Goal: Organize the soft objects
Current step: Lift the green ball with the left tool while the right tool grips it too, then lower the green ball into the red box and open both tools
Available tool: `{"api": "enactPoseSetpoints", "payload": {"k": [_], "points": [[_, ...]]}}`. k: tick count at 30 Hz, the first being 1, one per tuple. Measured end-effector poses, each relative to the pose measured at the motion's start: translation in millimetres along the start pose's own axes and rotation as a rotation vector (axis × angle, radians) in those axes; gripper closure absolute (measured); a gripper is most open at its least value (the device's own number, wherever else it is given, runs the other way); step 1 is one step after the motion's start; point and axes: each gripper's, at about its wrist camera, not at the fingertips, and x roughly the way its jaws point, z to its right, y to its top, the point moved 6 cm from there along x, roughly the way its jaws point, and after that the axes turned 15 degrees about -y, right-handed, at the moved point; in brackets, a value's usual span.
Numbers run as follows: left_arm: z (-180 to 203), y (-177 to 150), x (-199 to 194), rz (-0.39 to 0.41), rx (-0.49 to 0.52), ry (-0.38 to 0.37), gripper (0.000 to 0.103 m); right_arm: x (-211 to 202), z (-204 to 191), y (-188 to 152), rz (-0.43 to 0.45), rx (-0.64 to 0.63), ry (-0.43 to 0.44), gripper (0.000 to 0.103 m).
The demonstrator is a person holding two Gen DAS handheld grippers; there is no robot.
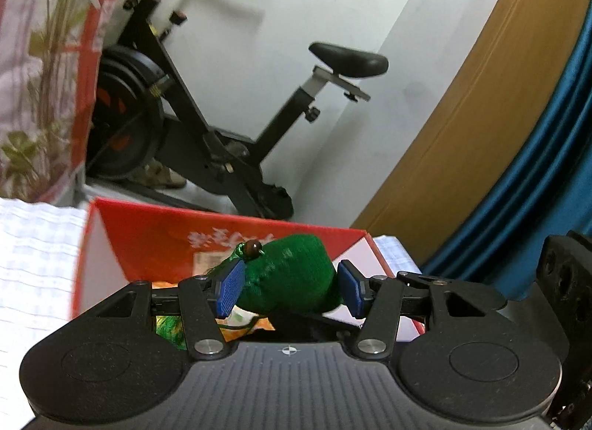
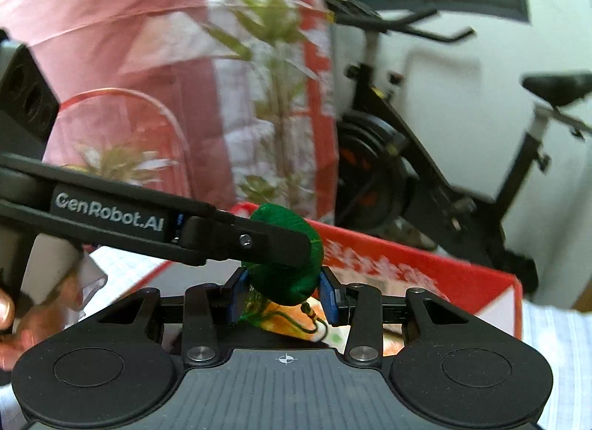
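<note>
A green stuffed sachet with a brown bead and a green tassel is held over an open red cardboard box. My left gripper has its blue pads on the sachet's two sides. In the right wrist view the same sachet sits between the blue pads of my right gripper, and the left gripper's black finger crosses it from the left. Both grippers are shut on the sachet. The box holds orange and green soft items under it.
The box rests on a white checked cloth. A black exercise bike stands behind the box against a white wall. A pink and red floral quilt hangs at the left. A wooden panel and blue curtain are at the right.
</note>
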Motion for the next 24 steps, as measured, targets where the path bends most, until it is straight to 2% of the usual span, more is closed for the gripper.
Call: {"api": "enactPoseSetpoints", "payload": {"k": [5, 10, 13, 17, 21, 24], "points": [[0, -7, 16, -0.036, 0.011, 0.011, 0.046, 12, 23, -14, -0.073, 0.100, -0.060, 0.066], [-1, -6, 10, -0.035, 0.056, 0.093, 0.046, 19, 42, -21, -0.110, 0.172, -0.150, 0.065], [1, -5, -4, -0.035, 0.105, 0.133, 0.046, 13, 46, -24, -0.097, 0.148, -0.187, 0.065], [9, -6, -26, -0.024, 0.138, 0.169, 0.045, -4, 51, -26, -0.079, 0.162, -0.192, 0.065], [19, -16, -55, -0.011, 0.169, 0.214, 0.044, -27, 50, -29, -0.050, 0.142, -0.201, 0.065], [26, -29, -81, 0.007, 0.179, 0.242, 0.039, -50, 47, -36, -0.020, 0.131, -0.202, 0.065]]}}
